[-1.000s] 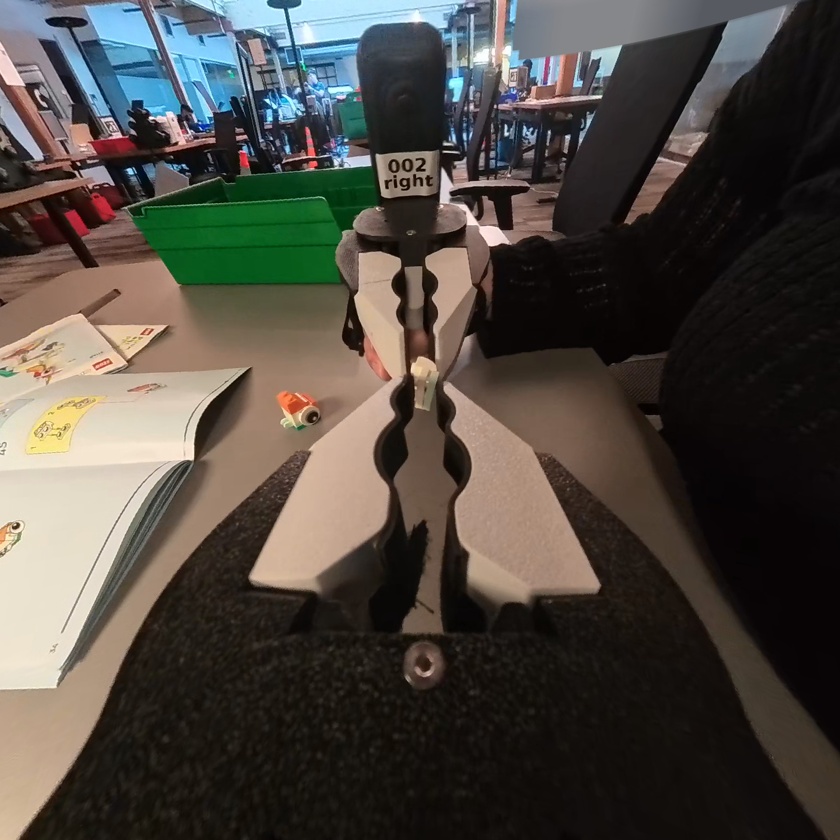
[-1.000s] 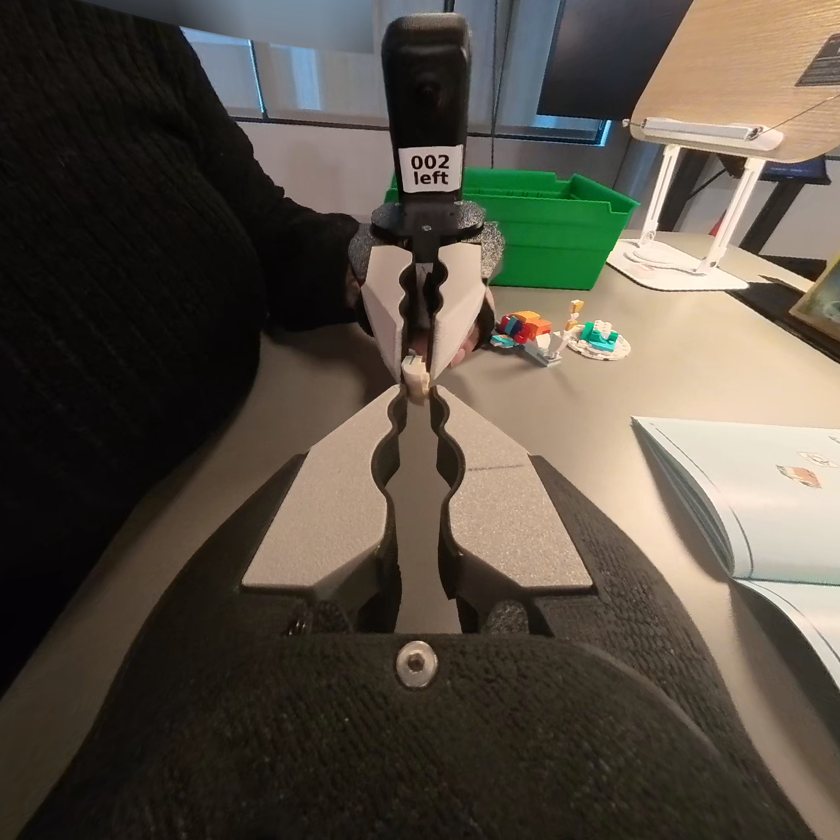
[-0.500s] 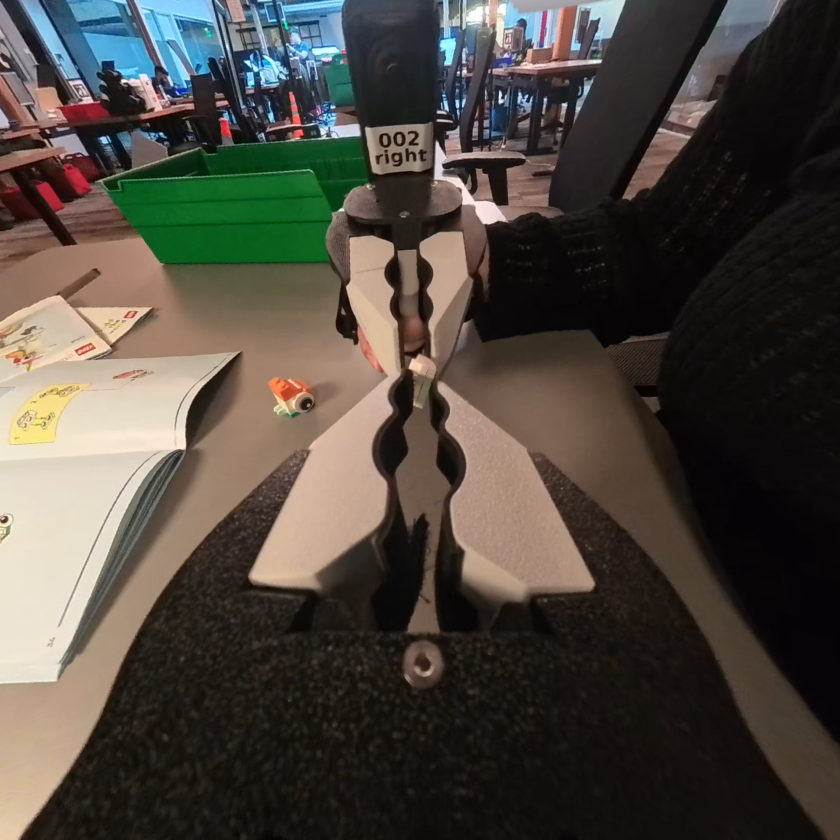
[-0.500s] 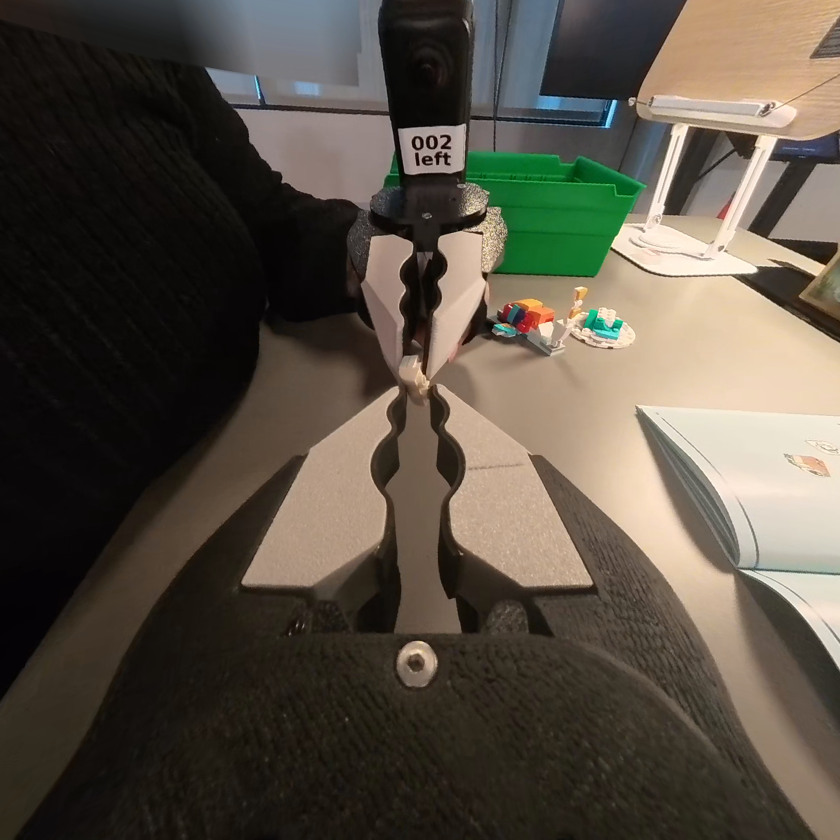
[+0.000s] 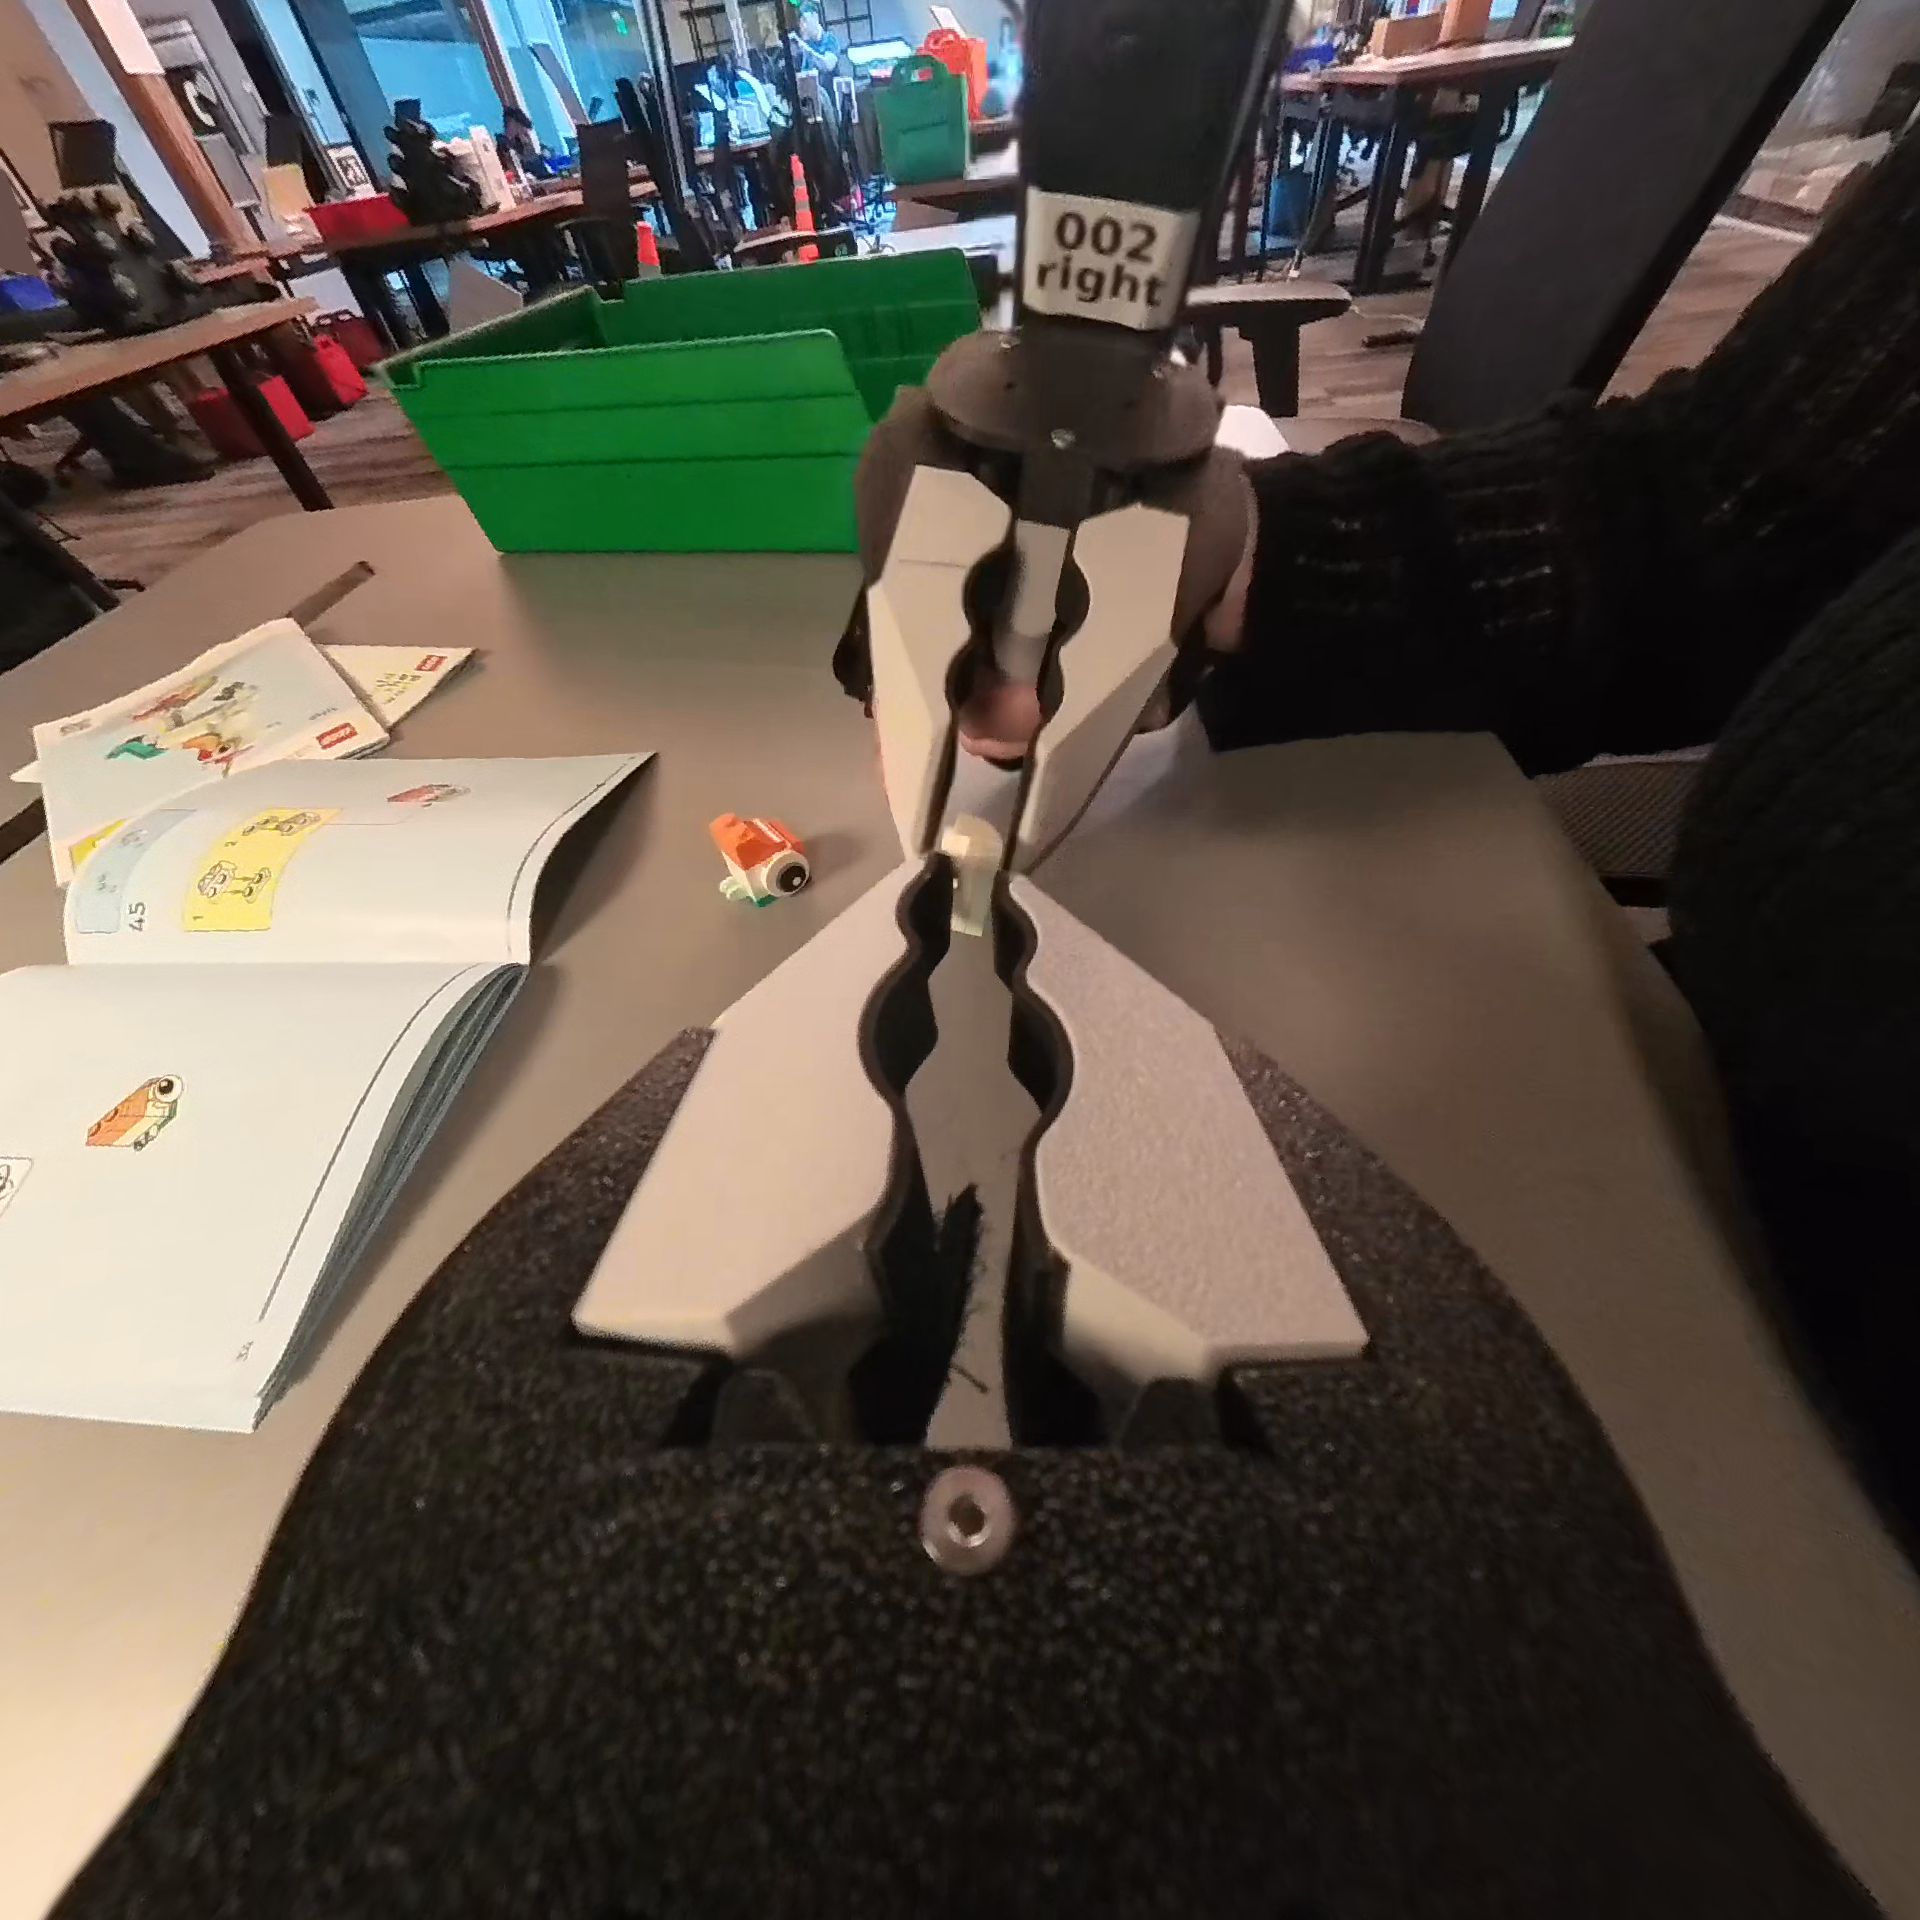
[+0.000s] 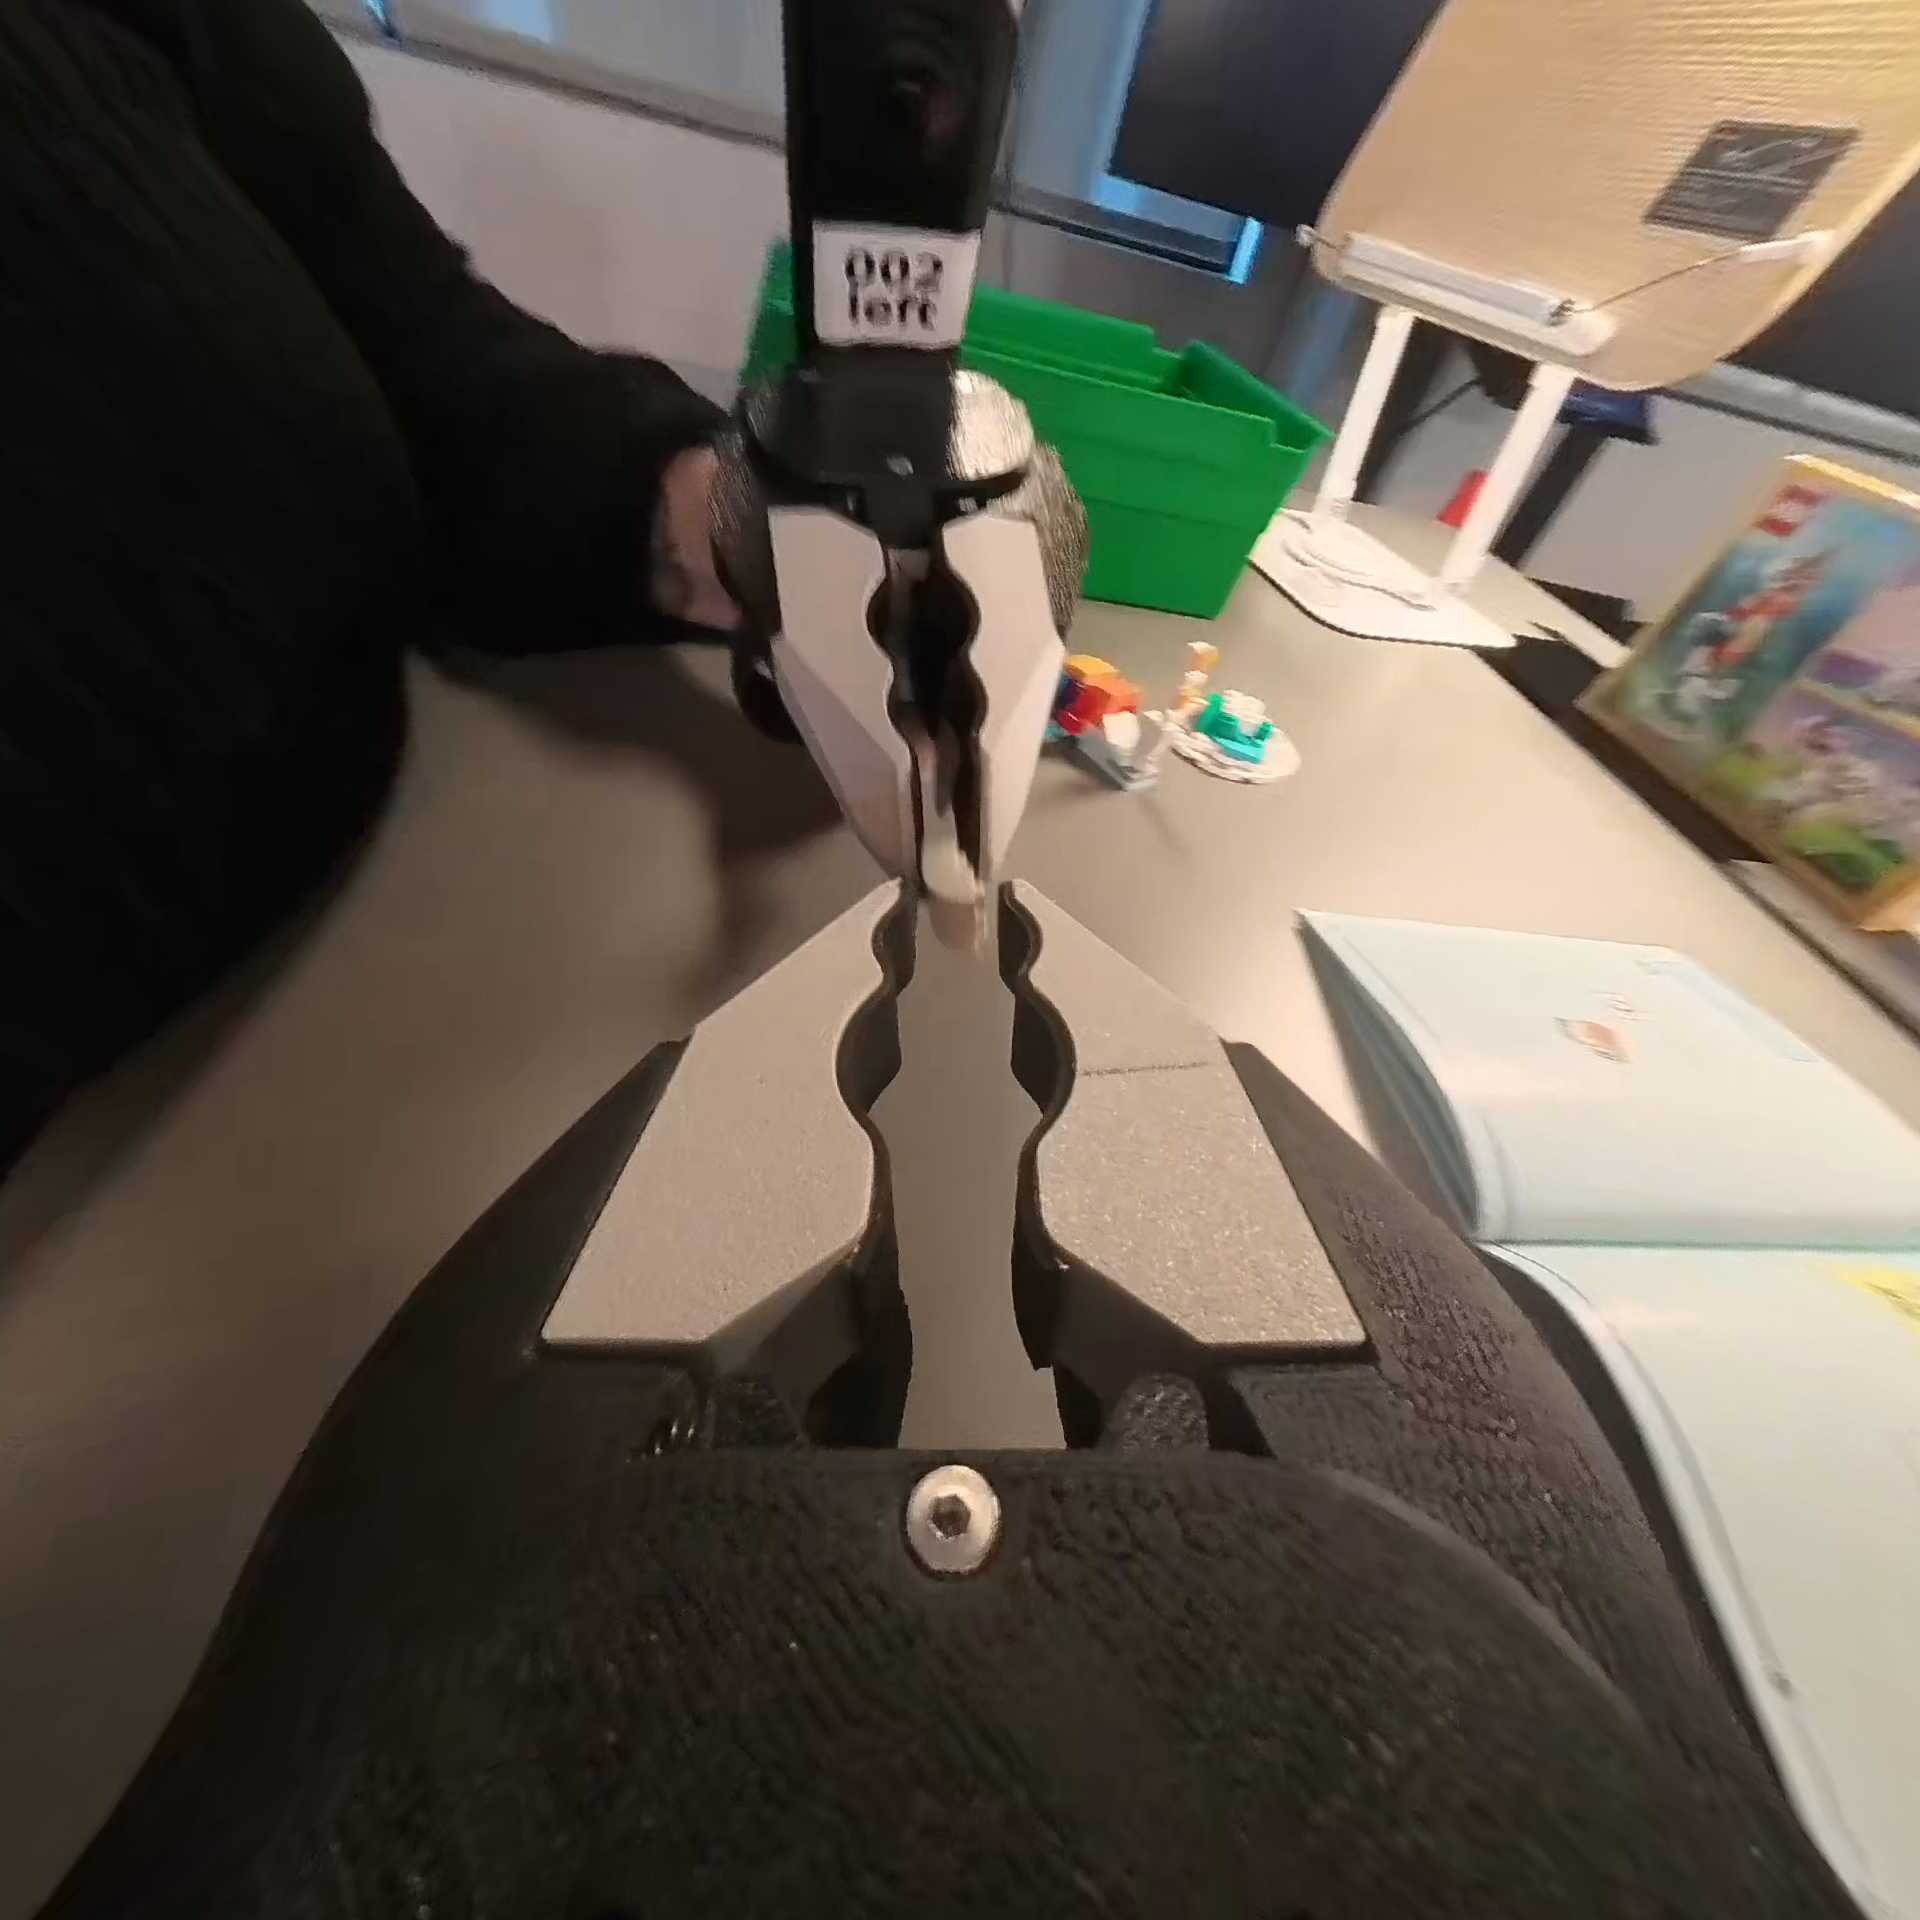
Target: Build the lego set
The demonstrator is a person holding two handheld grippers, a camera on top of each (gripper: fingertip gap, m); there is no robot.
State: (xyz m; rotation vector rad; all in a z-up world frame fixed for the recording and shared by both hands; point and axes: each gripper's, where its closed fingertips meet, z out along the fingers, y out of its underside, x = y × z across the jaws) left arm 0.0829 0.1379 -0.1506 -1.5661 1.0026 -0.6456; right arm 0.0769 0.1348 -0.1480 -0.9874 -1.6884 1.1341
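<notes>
Tip to tip, both grippers meet over the grey table (image 5: 1299,935). Left gripper (image 5: 966,894) is clamped on a small cream lego piece (image 5: 971,868); right gripper (image 6: 951,899) is slightly parted around it, contact unclear. Orange lego figure (image 5: 758,852) lies at 10 o'clock, open instruction booklet (image 5: 260,1039) at 9.

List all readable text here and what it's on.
Not quoting any writing; the bearers only.
White label on right gripper handle: legible.
White label on left gripper handle: blurred.
Open booklet: page numbers, legible.
Leaflets: small print.
Set box: print blurred.
Dark plaque on tan board: unreadable.
</notes>
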